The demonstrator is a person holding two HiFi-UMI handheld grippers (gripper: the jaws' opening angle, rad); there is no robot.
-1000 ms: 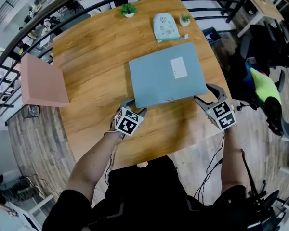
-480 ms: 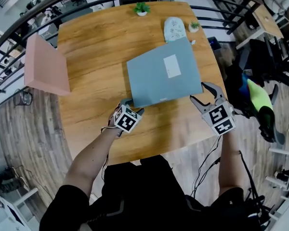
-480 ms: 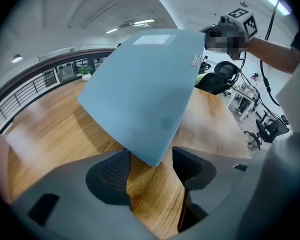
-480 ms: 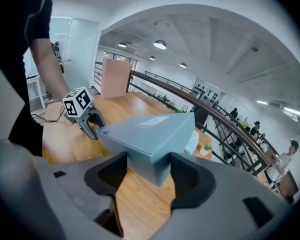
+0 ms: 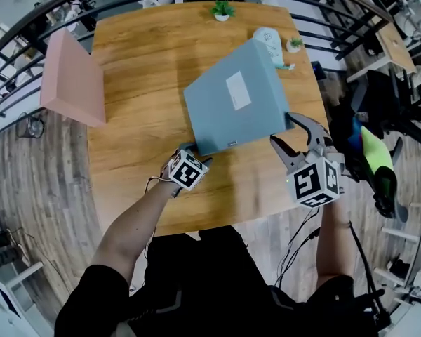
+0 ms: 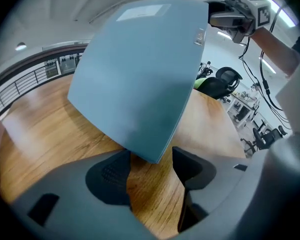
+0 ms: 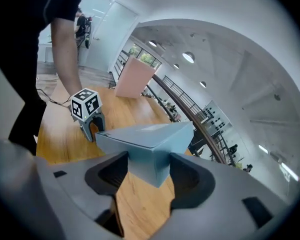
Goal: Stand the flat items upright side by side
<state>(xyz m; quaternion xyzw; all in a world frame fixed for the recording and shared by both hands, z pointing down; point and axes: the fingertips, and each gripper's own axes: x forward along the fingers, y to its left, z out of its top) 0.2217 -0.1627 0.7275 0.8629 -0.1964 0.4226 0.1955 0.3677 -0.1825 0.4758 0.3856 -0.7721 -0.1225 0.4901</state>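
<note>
So the flat blue box [image 5: 235, 107] is mid-table, tipped up on its right side, with the near left corner down on the wooden table [image 5: 147, 83]. The right gripper [image 5: 282, 128] has the raised near right corner pinched between both jaws, which have just been closing in on it. The left gripper [image 5: 195, 153] is spread wide, with the low corner poking in between the jaws but not clamped, and the pink box [image 5: 74, 79] stands on edge well apart at the table's left side.
</note>
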